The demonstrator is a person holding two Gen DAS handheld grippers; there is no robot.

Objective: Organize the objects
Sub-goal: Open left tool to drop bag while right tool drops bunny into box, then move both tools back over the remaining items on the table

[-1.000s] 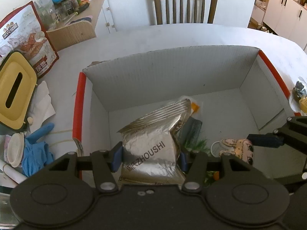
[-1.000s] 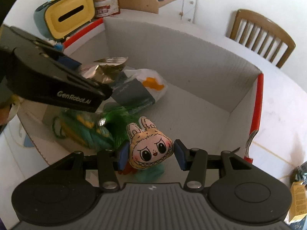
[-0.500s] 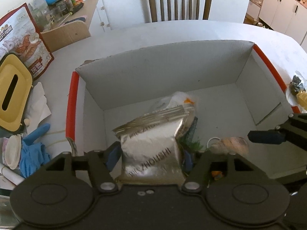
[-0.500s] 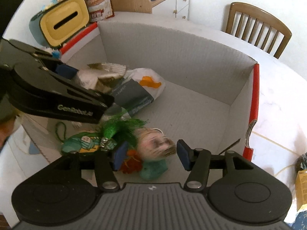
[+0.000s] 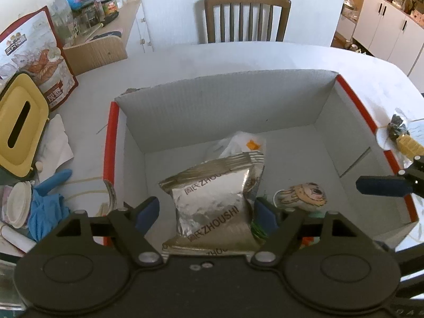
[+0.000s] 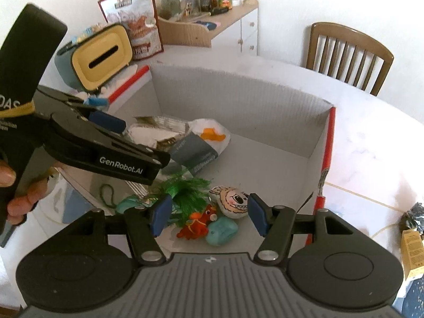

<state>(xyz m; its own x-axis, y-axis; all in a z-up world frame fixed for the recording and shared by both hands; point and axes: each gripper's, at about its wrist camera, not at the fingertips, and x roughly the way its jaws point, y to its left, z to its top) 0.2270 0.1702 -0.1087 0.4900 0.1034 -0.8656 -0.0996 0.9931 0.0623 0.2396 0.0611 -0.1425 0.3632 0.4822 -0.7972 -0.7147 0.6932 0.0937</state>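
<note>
1. Inside the cardboard box (image 5: 225,106) w/ red edges, on the white table (image 5: 238,55): a silver foil bag (image 5: 212,206), a white plastic bag (image 6: 209,132) behind it, a green tinsel piece (image 6: 188,188), a bunny-face toy (image 6: 233,201), an orange toy (image 6: 197,225) & a teal pouch (image 6: 221,234).
2. Left gripper (image 5: 204,213): fingers spread wide, one each side of the foil bag, not pinching it; bag lies on the box floor.
3. Right gripper (image 6: 209,216): also wide apart, nothing held; bunny-face toy lies on its side below, near the right pad, touching the orange toy & teal pouch.
4. Left of the box: yellow tissue box (image 5: 18,122), snack bag (image 5: 39,58), blue glove (image 5: 45,201).
5. Far side of table: wooden chair (image 5: 246,18).
</note>
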